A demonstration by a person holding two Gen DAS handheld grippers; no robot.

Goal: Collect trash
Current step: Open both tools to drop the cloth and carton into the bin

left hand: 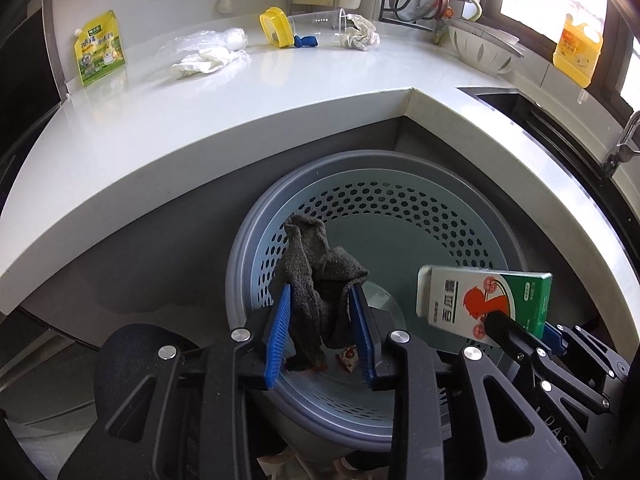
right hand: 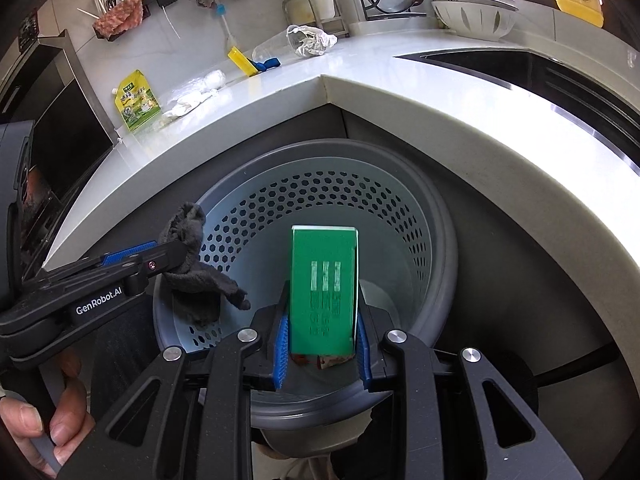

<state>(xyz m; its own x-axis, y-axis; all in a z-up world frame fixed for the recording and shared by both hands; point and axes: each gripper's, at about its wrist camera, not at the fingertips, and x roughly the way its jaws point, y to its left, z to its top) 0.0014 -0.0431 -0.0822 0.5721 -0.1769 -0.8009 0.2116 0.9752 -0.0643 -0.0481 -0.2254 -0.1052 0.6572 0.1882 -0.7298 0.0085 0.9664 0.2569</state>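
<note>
Between the blue pads of the left gripper [left hand: 322, 320], left wrist view: one grey rag [left hand: 320, 280], hanging loosely, its long axis running up along the fingers. Jaws narrow; the far pad looks to stand just off the cloth, so the hold seems slack. Straight beneath the jaws: the mouth of the perforated bin [left hand: 400, 216], a red-and-white wrapper [left hand: 348, 360] already on its floor. To the right of the jaws: the right gripper [left hand: 516, 328] with a green-and-white carton [left hand: 480, 300], also over the bin. Judged: both items need only a release to drop in.

Right wrist view: carton [right hand: 323, 288] upright between the pads of the right gripper [right hand: 322, 344], long axis along the fingers, jaws narrow and closed on its sides. Bin [right hand: 436, 256] directly below. Left gripper [right hand: 176, 252] to the left, level with the near rim.

Hard to make out: pad contact on the rag; the carton hides most of the bin floor. Counter [left hand: 240, 112] beyond carries more litter.
</note>
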